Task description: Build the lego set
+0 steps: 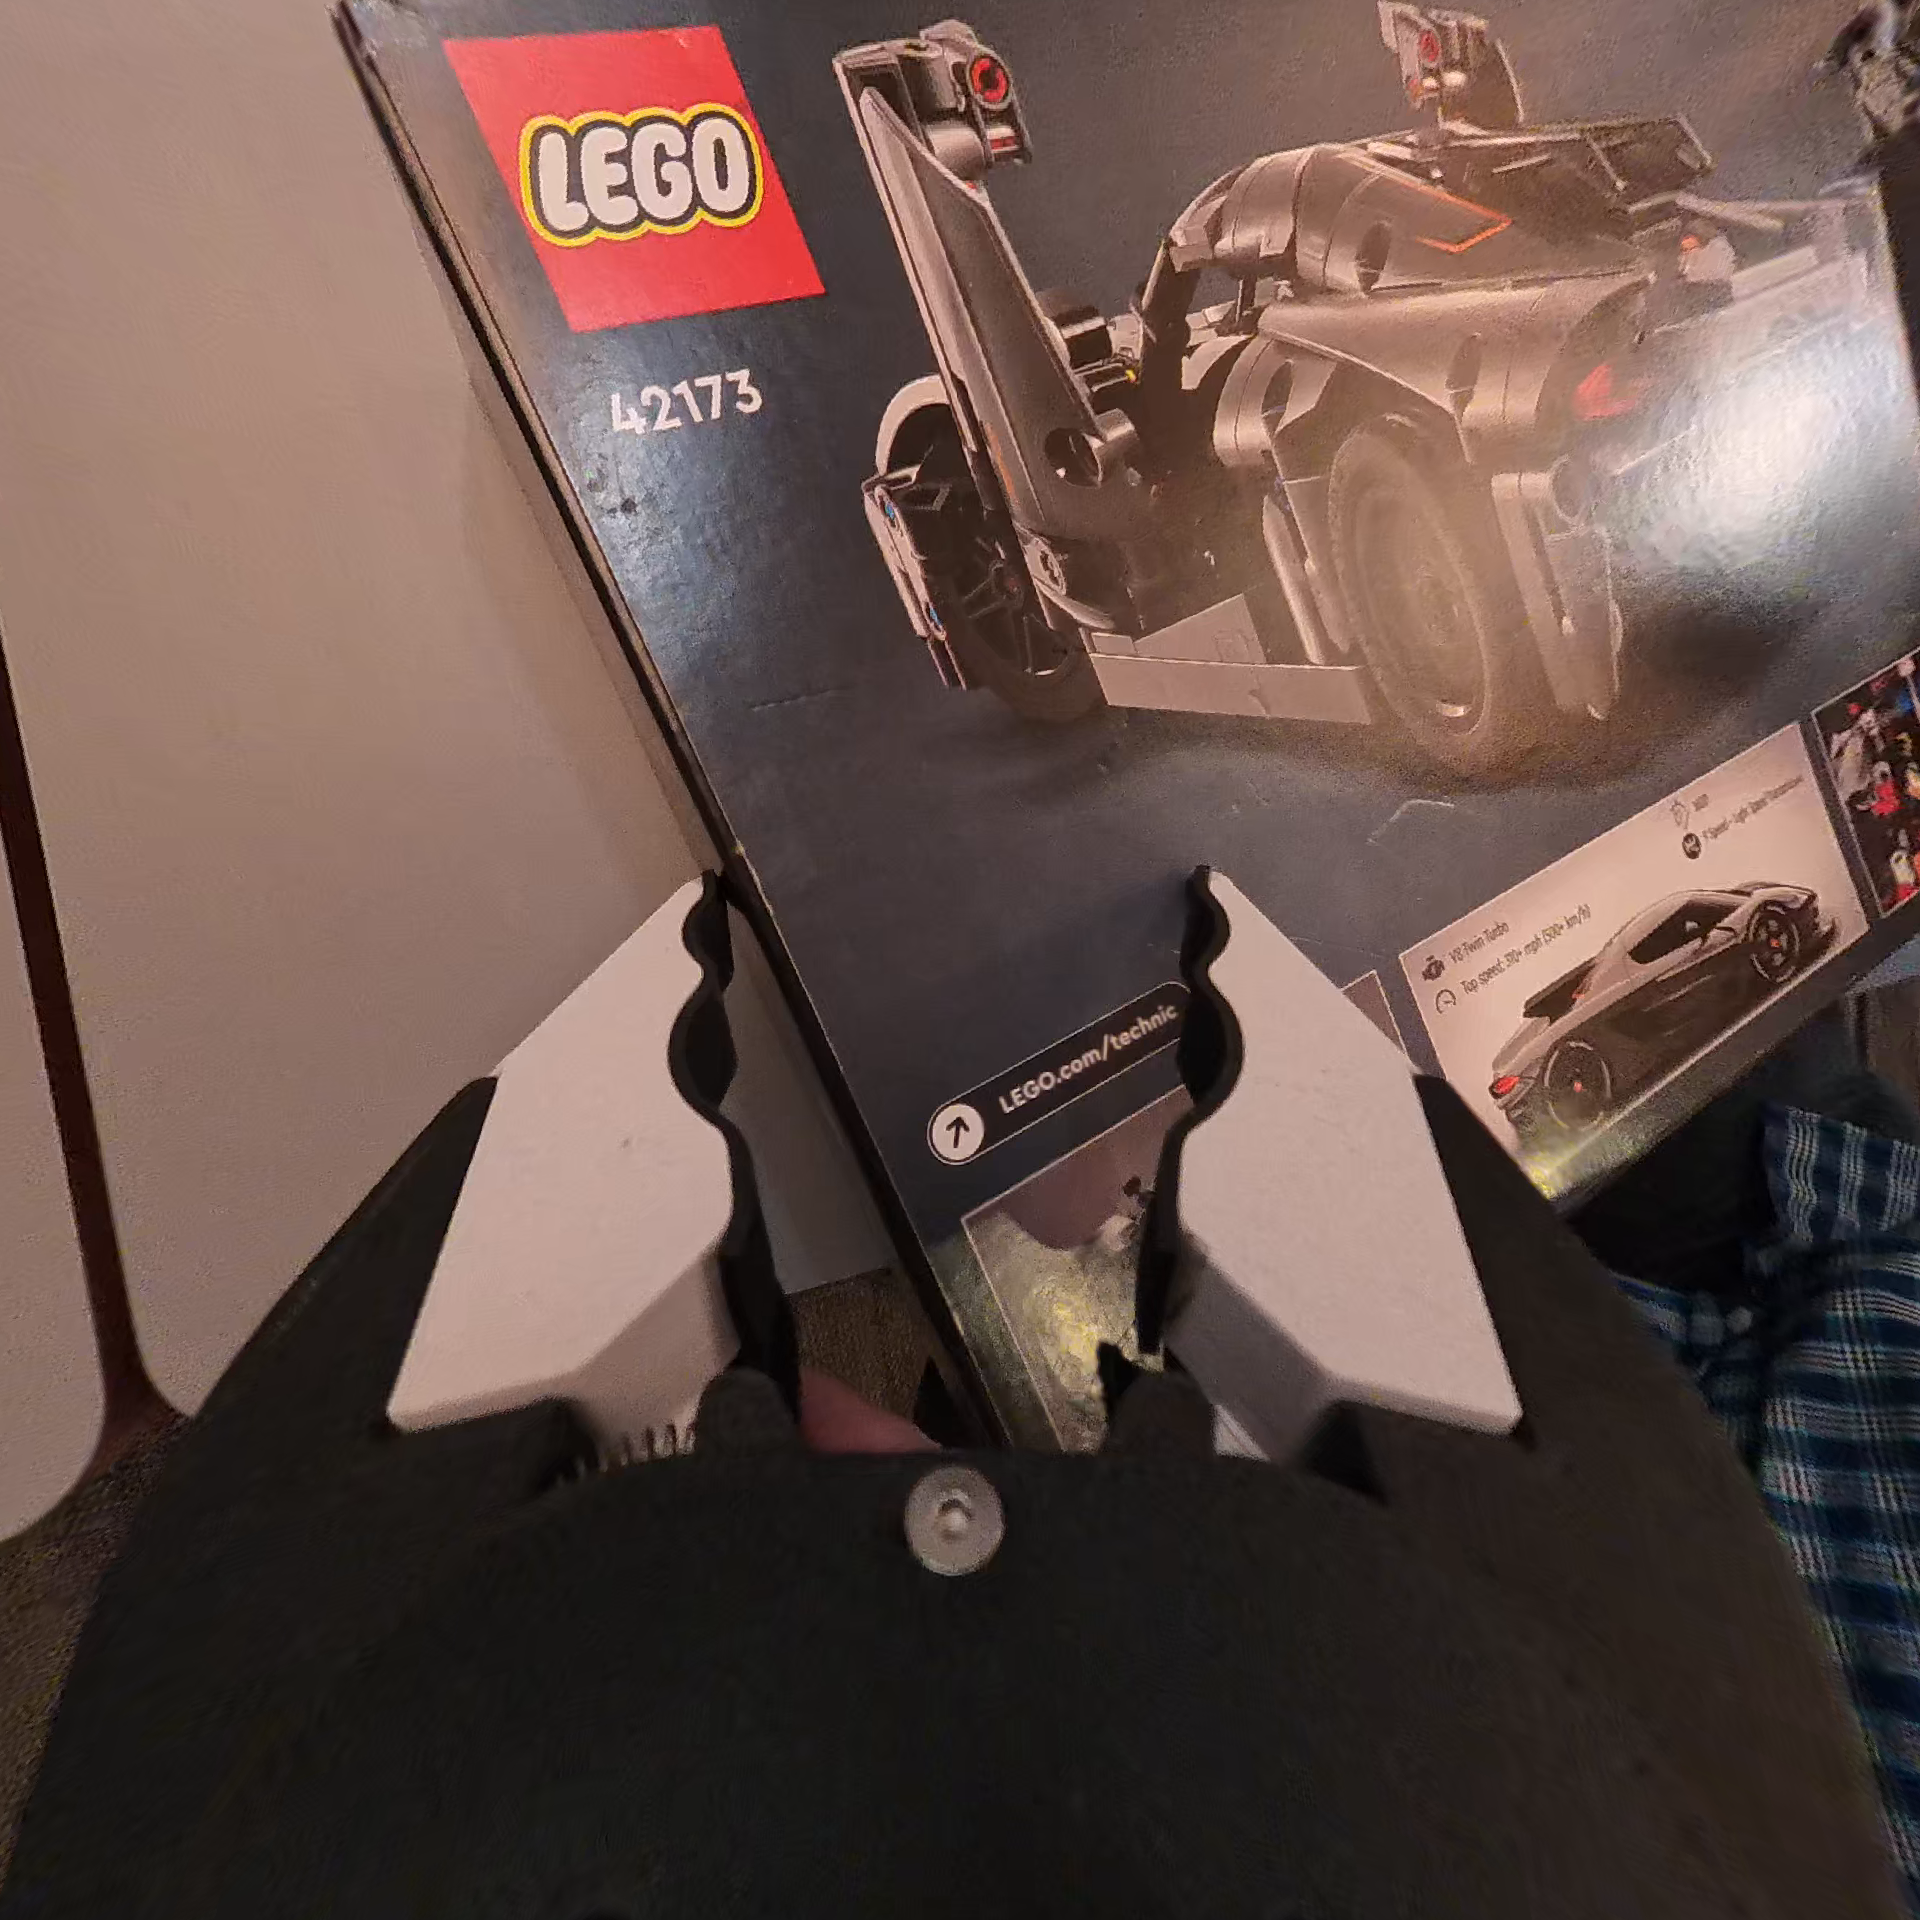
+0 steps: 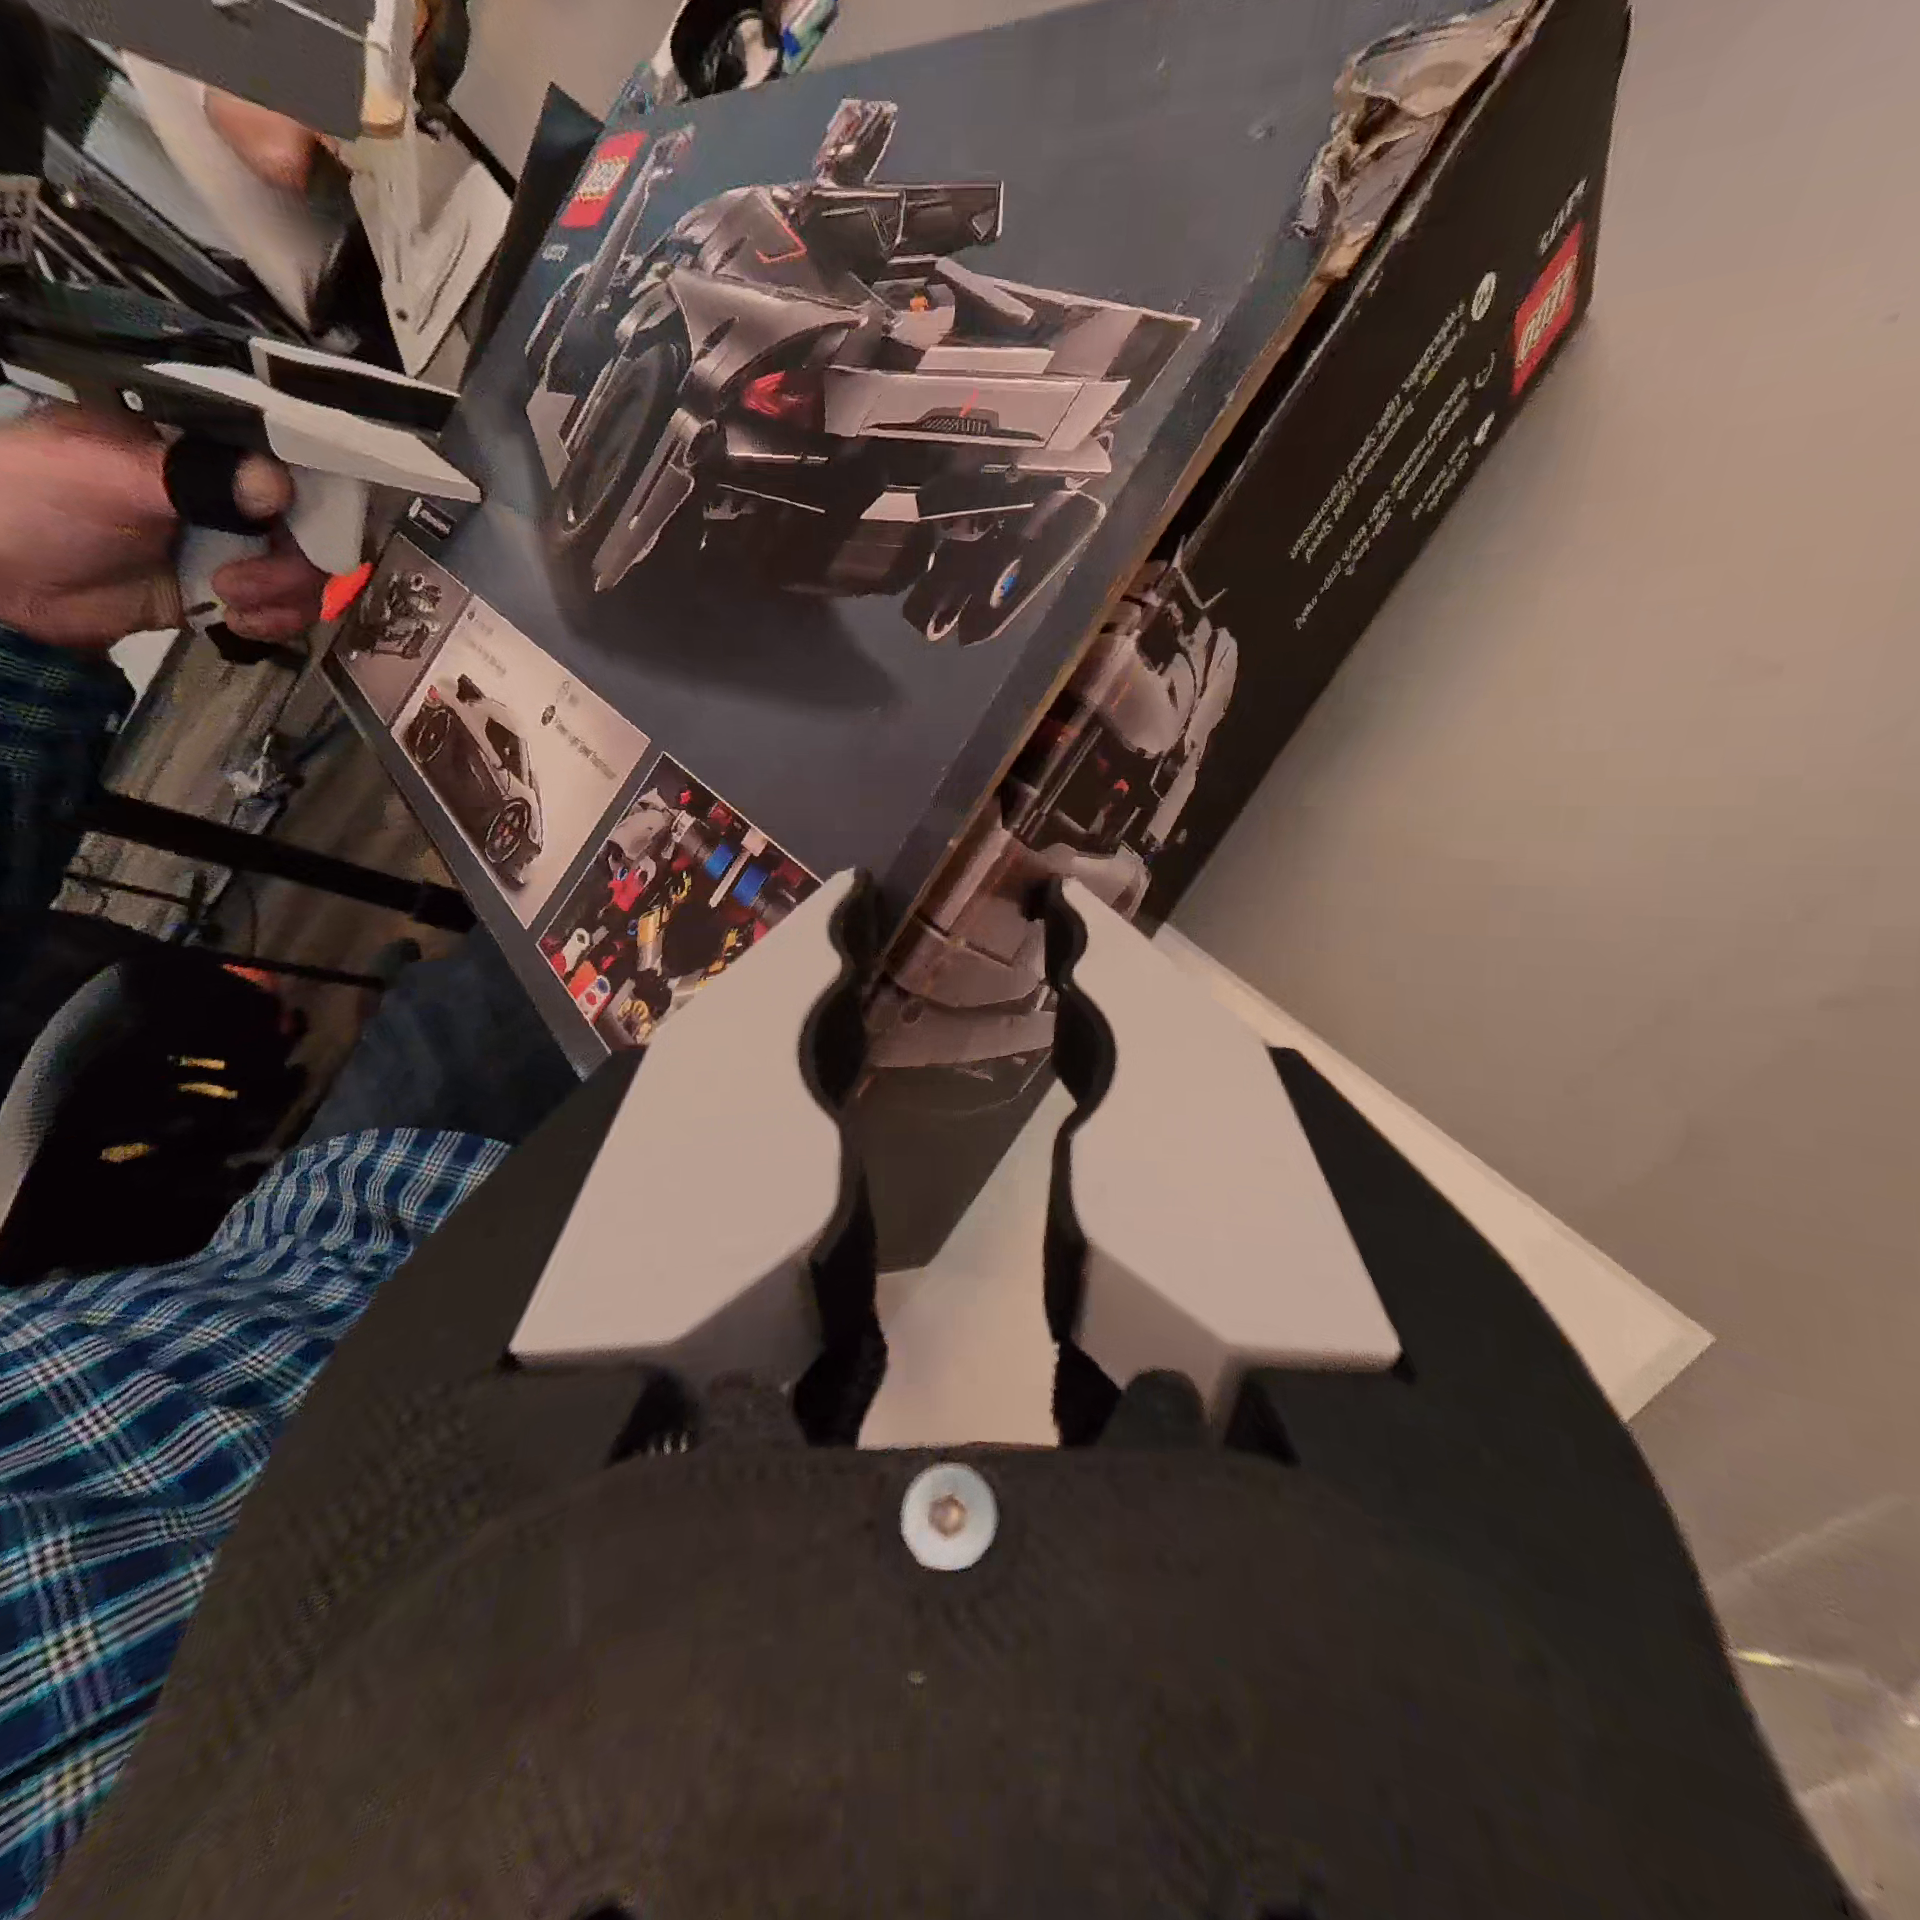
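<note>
Right now my left gripper (image 1: 956,1039) straddles the left edge of the lego box (image 1: 1195,582), its fingers (image 1: 582,1164) set fairly wide on either side of the panel; I cannot tell whether the pads are actually biting the cardboard or merely flanking it. Seen from the right wrist view, that same gripper (image 2: 312,436) sits at the far corner of the box (image 2: 831,447) with a bare hand (image 2: 94,540) wrapped round its handle. The box itself stands tilted up off the pale surface (image 2: 1558,935), printed face toward me. Moving across, its end is torn open, with ragged cardboard at the top corner (image 2: 1392,135) and a printed flap (image 2: 1132,727) showing through the gap. My right gripper (image 2: 956,935) has its fingers at a narrow spread around the lower end of that gap (contact unclear from here).

I judge the step to be opening the box to get the parts out. To do it well, I would close the left fingers firmly on the panel edge, pinch one layer only with the right, and peel slowly along the seam so the contents do not spill.
</note>
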The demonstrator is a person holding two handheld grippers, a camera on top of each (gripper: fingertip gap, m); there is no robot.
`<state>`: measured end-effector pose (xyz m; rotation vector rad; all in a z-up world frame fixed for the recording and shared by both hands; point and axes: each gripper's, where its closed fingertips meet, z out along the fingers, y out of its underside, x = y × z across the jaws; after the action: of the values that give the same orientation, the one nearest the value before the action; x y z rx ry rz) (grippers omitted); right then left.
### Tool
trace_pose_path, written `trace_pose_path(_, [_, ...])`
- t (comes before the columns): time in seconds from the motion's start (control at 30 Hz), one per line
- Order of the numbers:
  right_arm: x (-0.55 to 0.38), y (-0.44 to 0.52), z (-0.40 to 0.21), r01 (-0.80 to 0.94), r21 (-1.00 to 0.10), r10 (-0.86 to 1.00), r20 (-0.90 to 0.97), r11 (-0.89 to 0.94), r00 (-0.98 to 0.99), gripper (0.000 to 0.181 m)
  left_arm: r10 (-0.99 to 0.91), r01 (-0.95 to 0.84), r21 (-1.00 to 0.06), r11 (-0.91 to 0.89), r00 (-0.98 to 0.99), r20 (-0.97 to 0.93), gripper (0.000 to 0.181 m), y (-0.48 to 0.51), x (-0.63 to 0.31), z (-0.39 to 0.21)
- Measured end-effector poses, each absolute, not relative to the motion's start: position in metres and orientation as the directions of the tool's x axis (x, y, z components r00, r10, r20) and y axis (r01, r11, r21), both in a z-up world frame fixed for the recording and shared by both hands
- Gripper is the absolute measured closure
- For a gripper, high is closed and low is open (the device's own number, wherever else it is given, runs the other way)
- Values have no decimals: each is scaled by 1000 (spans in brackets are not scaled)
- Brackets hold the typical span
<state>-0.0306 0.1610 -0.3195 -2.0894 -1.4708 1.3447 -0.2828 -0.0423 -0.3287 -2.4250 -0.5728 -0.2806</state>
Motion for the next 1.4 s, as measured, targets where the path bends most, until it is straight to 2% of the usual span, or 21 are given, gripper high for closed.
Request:
trace_pose_path(0.1, [-34, 166, -321, 622, -653, 861, -504, -432, 69, 156, 345, 462, -549, -696, 886, 309, 93, -43, -279, -330])
trace_pose_path(0.2, [-35, 169, -319, 617, -629, 824, -565, -473, 55, 154, 325, 457, -544, -704, 888, 326, 96, -48, -278, -328])
trace_pose_path(0.23, [-34, 171, -317, 621, -617, 810, -585, -483, 49, 151, 314, 459, -540, -706, 886, 342, 100, -49, -279, -326])
trace_pose_path(0.3, [-40, 181, -305, 586, -615, 782, -621, -527, 52, 128, 315, 471, -588, -657, 881, 354, 104, -47, -293, -315])
trace_pose_path(0.37, [-48, 193, -302, 586, -632, 812, -579, -507, 78, 129, 310, 477, -617, -626, 878, 365, 104, -42, -307, -305])
trace_pose_path(0.5, [-76, 208, -317, 631, -594, 816, -567, -499, 111, 131, 314, 510, -533, -675, 853, 418, 97, -30, -324, -330])
trace_pose_path(0.53, [-81, 207, -321, 645, -573, 803, -587, -505, 107, 135, 290, 525, -525, -670, 836, 466, 103, -25, -322, -331])
trace_pose_path(0.57, [-85, 207, -324, 649, -557, 789, -605, -519, 111, 131, 280, 550, -517, -656, 814, 509, 107, -19, -320, -330])
trace_pose_path(0.63, [-90, 206, -324, 653, -551, 783, -614, -520, 105, 134, 282, 530, -531, -661, 831, 480, 104, -15, -323, -333])
trace_pose_path(0.8, [-95, 214, -309, 620, -638, 849, -520, -457, 92, 145, 279, 511, -585, -630, 852, 443, 104, -10, -325, -322])
trace_pose_path(0.93, [-103, 228, -279, 536, -727, 878, -476, -429, 57, 146, 255, 428, -712, -557, 904, 344, 104, -1, -328, -288])
trace_pose_path(1.03, [-111, 242, -247, 436, -818, 914, -404, -376, 30, 144, 238, 320, -816, -482, 944, 229, 104, 9, -330, -256])
trace_pose_path(1.2, [-115, 260, -209, 275, -925, 963, -271, -262, 6, 146, 270, 71, -975, -212, 963, 11, 109, 21, -331, -194])
trace_pose_path(1.3, [-111, 263, -207, 181, -956, 971, -238, -231, -15, 146, 277, -55, -995, -83, 958, -76, 110, 20, -323, -181])
trace_pose_path(1.37, [-105, 263, -207, 138, -959, 967, -254, -247, -34, 148, 268, -44, -994, -97, 961, -68, 109, 17, -320, -203])
trace_pose_path(1.4, [-103, 261, -207, 136, -960, 967, -253, -245, -42, 148, 270, -57, -997, -47, 961, -68, 112, 13, -316, -202])
